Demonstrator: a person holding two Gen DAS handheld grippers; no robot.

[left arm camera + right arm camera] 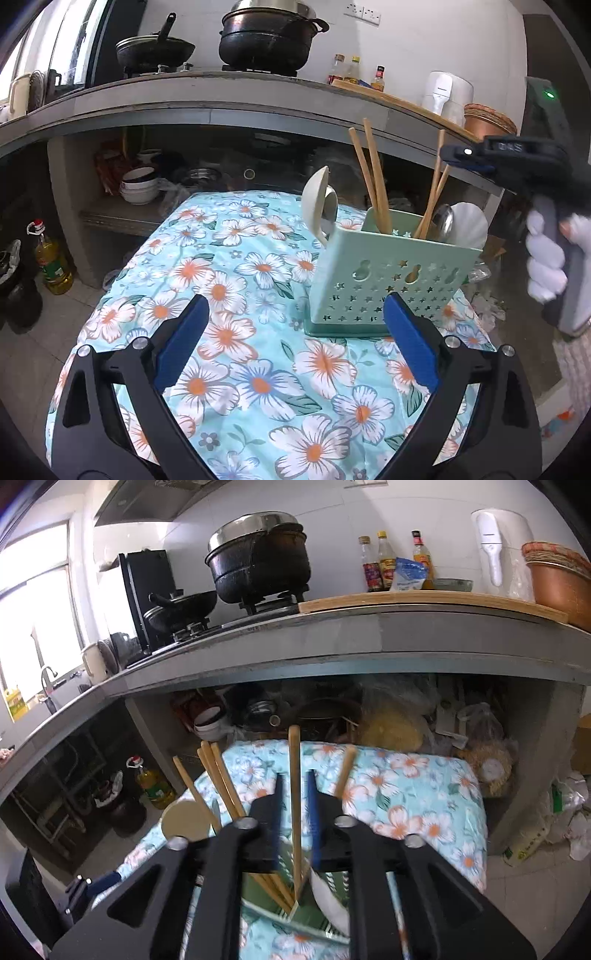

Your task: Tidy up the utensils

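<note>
A home kitchen: blackened stockpot [267,40] and wok [155,50] on a gas hob, sauce bottles [384,563] along the tiled wall, stacked bowls [139,184] on the shelf below, cooking-oil bottle [53,258] on the floor.

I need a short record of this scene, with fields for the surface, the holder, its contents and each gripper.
surface: floral tablecloth
holder: green perforated utensil holder, standing on the cloth
contents: wooden chopsticks, white spoons, a metal spoon
left gripper: fingers wide apart, nothing between them, just in front of the holder
right gripper: above the holder, fingers slightly apart on either side of one chopstick, not pressing it
</note>
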